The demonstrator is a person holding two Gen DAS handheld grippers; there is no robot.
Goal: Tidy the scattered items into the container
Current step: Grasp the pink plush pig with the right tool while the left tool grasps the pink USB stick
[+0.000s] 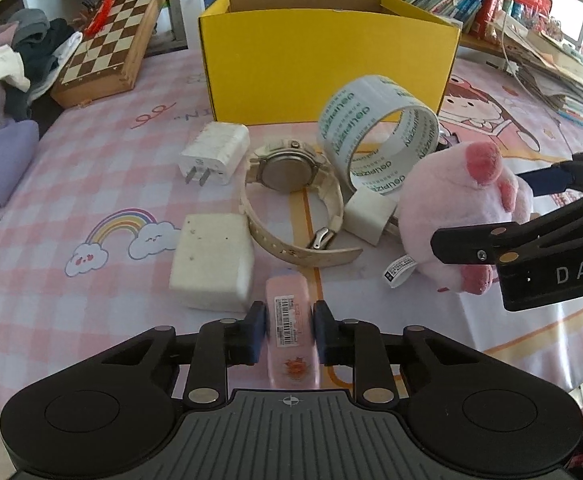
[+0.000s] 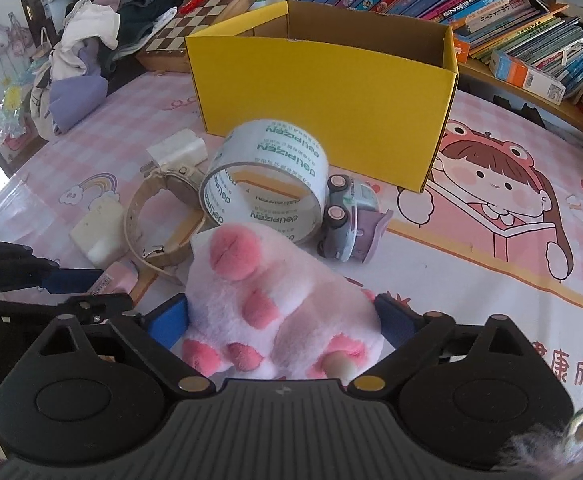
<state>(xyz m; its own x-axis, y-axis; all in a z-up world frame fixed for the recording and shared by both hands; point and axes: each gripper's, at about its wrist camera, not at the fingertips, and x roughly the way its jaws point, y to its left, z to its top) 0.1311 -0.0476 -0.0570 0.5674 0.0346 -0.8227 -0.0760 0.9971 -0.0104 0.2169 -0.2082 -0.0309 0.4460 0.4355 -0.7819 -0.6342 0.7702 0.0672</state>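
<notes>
Left matte-black plastic tongs (image 1: 290,334), bottom centre: blue pads, round brass-coloured pivot pins, ribbed grey base plate with a crosshair mark. Right matte-black plastic tongs (image 2: 282,320), same build; in the left view, right edge, white "DAS" lettering and a screw.

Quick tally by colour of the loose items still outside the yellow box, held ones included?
White or cream: 4 – pronged charger, foam block, small cube adapter, wristwatch
Pink: 2 – plush toy, barcoded pink item
Clear with green print: 1 – tape roll
Grey-purple: 1 – toy car
Total: 8
</notes>
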